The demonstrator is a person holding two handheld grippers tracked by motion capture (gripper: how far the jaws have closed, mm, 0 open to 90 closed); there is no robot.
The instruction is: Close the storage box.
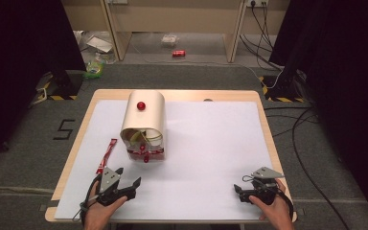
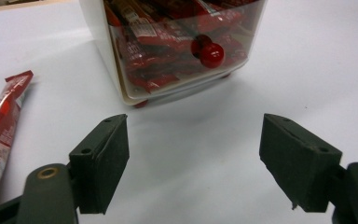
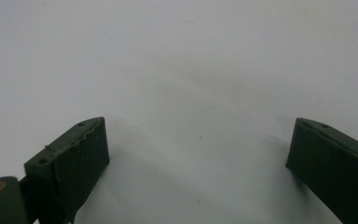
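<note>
A cream, round-topped container point(image 1: 144, 120) stands on the white sheet, with a red knob point(image 1: 141, 106) on its top. Its clear front drawer point(image 2: 182, 51) carries its own red knob point(image 2: 211, 55) and is packed with red snack packets. One red packet point(image 1: 106, 155) lies on the sheet left of the container and appears at the left edge as the packet point(image 2: 2, 140) in the left gripper view. My left gripper point(image 1: 128, 178) is open just short of the drawer, with nothing between its jaws. My right gripper point(image 1: 238, 190) is open over bare sheet at the front right.
The white sheet point(image 1: 211, 143) covers most of the wooden table point(image 1: 182, 95). Beyond the table's far edge are wooden furniture legs, a red can point(image 1: 178, 53), bags and litter on the floor. Cables run along the floor at the right.
</note>
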